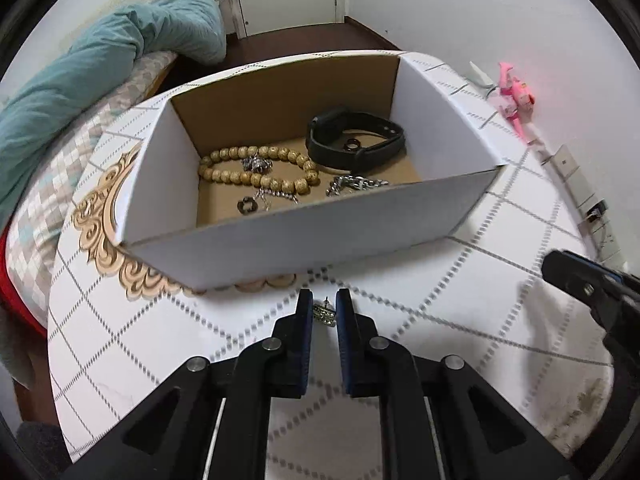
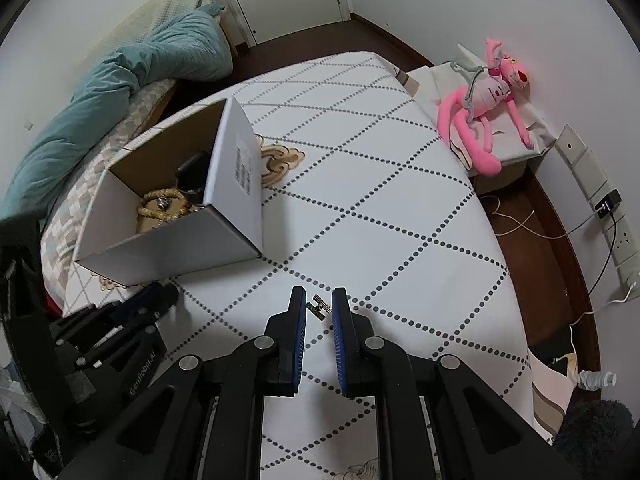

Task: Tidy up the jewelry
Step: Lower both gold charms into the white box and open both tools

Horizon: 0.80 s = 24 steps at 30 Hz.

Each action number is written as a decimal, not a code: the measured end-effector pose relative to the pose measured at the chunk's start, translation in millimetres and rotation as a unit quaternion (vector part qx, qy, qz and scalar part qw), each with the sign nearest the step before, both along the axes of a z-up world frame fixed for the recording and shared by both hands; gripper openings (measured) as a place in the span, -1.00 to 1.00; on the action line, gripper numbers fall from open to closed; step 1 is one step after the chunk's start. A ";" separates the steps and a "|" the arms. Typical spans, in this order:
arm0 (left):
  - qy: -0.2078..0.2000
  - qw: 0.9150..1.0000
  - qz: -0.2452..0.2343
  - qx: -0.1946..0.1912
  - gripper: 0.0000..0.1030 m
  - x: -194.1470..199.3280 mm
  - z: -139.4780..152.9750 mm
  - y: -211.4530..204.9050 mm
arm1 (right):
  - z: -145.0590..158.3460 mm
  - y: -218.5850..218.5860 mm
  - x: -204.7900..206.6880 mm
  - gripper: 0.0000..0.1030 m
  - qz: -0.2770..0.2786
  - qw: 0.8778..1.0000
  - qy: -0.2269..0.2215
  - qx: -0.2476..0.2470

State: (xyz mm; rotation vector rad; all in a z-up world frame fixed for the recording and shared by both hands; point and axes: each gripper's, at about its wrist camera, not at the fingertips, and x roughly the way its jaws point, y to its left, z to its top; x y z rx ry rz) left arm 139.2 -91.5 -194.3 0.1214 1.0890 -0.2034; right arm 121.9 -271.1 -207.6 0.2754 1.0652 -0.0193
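Behind both tools' earrings (image 1: 324,313) stands the box (image 1: 304,236) (bracelets inside).

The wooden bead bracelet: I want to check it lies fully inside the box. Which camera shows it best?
The left wrist view. It looks down into the open cardboard box and shows the whole wooden bead bracelet looped on the floor. The right wrist view shows only part of the beads behind the box wall.
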 end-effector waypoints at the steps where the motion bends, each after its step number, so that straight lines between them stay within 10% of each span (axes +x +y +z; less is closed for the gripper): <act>1: 0.001 1.000 -0.001 -0.009 -0.83 -4.3 6.3 2.1 | 5.9 1.4 -1.2 -0.74 0.004 1.000 -0.005 0.003; 11: 0.001 0.993 0.018 -0.118 -0.83 29.0 98.9 35.9 | 76.2 30.9 31.4 -0.74 0.059 0.996 -0.054 0.044; 20: 0.056 0.995 0.042 -0.075 -0.75 90.3 90.7 48.4 | 60.3 57.9 112.9 -0.72 0.121 0.992 0.034 0.034; 24: 0.050 0.996 0.061 -0.052 0.14 95.6 88.8 56.3 | 55.7 57.8 123.9 -0.61 0.120 0.991 0.051 0.012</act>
